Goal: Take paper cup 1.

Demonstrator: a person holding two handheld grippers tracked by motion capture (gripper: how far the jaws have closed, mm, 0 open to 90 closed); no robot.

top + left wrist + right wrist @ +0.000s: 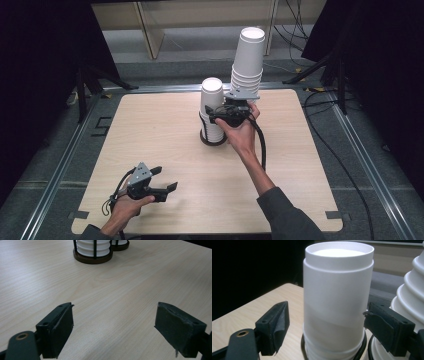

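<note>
Two stacks of white paper cups stand mid-table: a short stack (211, 107) in a black wire holder (212, 141) and a taller stack (248, 55) just right of it. My right gripper (219, 111) is open around the short stack's top cup (337, 297). There is a gap at its left pad (280, 322), while the right pad (387, 327) sits at the cup's edge beside the tall stack (412, 297). My left gripper (166, 178) hovers low near the table's front left, open and holding nothing (115, 312). Both holder bases (92, 258) lie far ahead of it.
The light wooden table (150, 130) has rounded corners and sits in a metal frame (65, 160). Black cables (340, 165) run along the floor at the right. Dark curtains flank both sides, and wooden shelving (150, 30) stands behind.
</note>
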